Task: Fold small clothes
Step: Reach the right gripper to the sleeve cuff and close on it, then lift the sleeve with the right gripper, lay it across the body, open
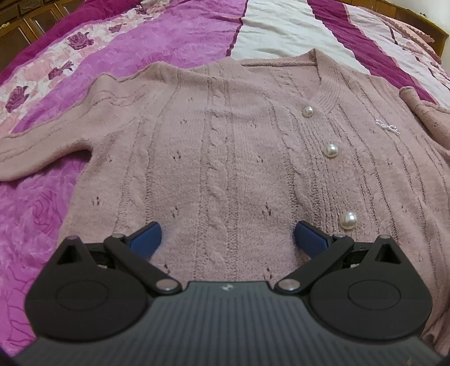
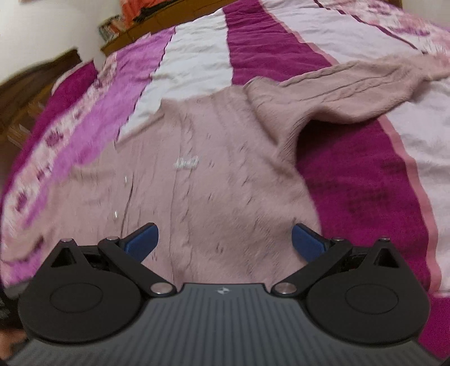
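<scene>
A dusty-pink cable-knit cardigan [image 1: 230, 146] with pearl buttons [image 1: 331, 150] lies flat, front up, on the bed. Its left sleeve [image 1: 42, 152] stretches out to the side. My left gripper [image 1: 227, 239] hovers open over the lower body of the cardigan, blue pads [image 1: 146, 236] wide apart with nothing between them. In the blurred right wrist view the same cardigan [image 2: 213, 174] fills the middle, and its right sleeve [image 2: 346, 90] runs up and to the right. My right gripper [image 2: 225, 239] is open above the knit near the right side edge, holding nothing.
The bedspread [image 1: 157, 36] has magenta, pink, floral and white stripes. Wooden cabinets [image 1: 25, 25] stand past the bed at top left in the left wrist view. A wooden headboard and shelf [image 2: 118, 36] lie beyond the bed in the right wrist view.
</scene>
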A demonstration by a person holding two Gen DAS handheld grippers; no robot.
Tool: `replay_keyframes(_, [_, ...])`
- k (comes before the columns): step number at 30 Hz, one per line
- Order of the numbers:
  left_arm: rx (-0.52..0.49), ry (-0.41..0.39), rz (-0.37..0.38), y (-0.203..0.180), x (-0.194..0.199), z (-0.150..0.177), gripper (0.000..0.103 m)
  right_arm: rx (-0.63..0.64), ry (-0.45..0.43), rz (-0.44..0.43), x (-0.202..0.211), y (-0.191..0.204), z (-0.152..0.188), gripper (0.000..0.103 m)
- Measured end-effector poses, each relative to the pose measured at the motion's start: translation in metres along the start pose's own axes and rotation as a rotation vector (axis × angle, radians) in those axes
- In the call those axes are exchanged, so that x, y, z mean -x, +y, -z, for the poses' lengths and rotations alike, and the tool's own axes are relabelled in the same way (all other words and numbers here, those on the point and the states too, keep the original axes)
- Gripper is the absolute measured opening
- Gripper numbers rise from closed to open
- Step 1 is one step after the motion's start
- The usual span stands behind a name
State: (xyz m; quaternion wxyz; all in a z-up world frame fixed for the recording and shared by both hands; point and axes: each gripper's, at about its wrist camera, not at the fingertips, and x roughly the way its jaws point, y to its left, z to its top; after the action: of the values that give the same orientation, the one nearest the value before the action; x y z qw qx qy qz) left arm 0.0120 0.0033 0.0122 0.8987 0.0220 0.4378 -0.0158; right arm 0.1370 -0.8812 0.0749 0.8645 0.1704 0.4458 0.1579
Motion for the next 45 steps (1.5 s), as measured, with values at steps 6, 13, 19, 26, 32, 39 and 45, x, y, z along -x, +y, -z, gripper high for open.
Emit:
replay_keyframes(6, [0.017, 0.012, 0.009, -0.001, 0.002, -0.006, 0.103, -0.062, -0.110, 0.039, 0.014, -0.045, -0.039, 0.103])
replay_keyframes(13, [0.011, 0.023, -0.007, -0.007, 0.001, -0.011, 0.103, -0.208, -0.196, 0.124, 0.016, -0.126, -0.079, 0.103])
replay_keyframes(19, [0.023, 0.037, -0.009, -0.006, -0.001, -0.014, 0.103, -0.302, -0.260, 0.159, 0.000, -0.185, -0.109, 0.103])
replay_keyframes(26, [0.016, 0.049, -0.023, -0.008, -0.005, -0.012, 0.103, -0.392, -0.325, 0.103, -0.028, -0.221, -0.142, 0.103])
replay_keyframes(32, [0.009, 0.049, -0.037, -0.011, -0.007, -0.011, 0.103, -0.427, -0.379, 0.129, -0.040, -0.231, -0.162, 0.076])
replay_keyframes(39, [0.007, 0.048, -0.039, -0.012, -0.007, -0.011, 0.103, -0.327, -0.427, 0.177, -0.025, -0.221, -0.175, 0.007])
replay_keyframes(45, [0.015, 0.055, -0.019, -0.006, -0.003, -0.015, 0.103, -0.250, -0.533, 0.186, 0.022, -0.201, -0.179, 0.006])
